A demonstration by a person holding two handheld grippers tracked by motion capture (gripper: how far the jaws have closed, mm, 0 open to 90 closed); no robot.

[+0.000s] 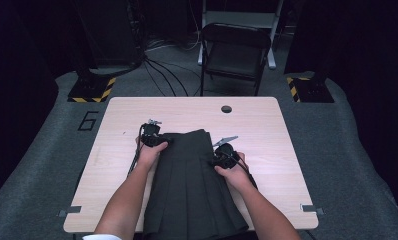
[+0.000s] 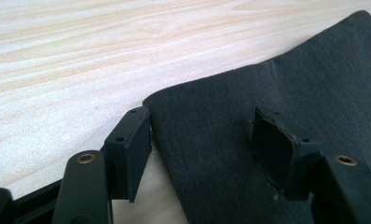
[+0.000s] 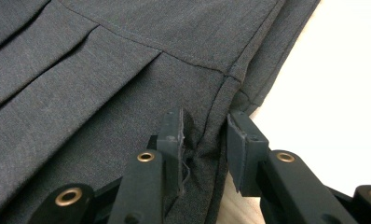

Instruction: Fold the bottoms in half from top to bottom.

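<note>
A dark grey pleated skirt (image 1: 187, 180) lies flat on the light wooden table (image 1: 267, 125), with its waistband away from me and its hem over the near edge. My left gripper (image 1: 159, 140) is at the waistband's left corner. In the left gripper view that gripper (image 2: 202, 126) stands open: one jaw rests over bare table (image 2: 81, 46), the other over the skirt (image 2: 314, 70), and the cloth edge runs between them. My right gripper (image 1: 218, 160) is at the skirt's right edge. In the right gripper view it (image 3: 202, 126) is shut on a bunched fold of the skirt (image 3: 104, 70) beside the seam.
A round hole (image 1: 226, 108) sits near the table's far edge. Behind the table stand a folding chair (image 1: 235, 47), two stand bases with yellow-black tape (image 1: 92, 87) (image 1: 309, 87), and floor cables (image 1: 162, 70). Bare wood lies on both sides of the skirt.
</note>
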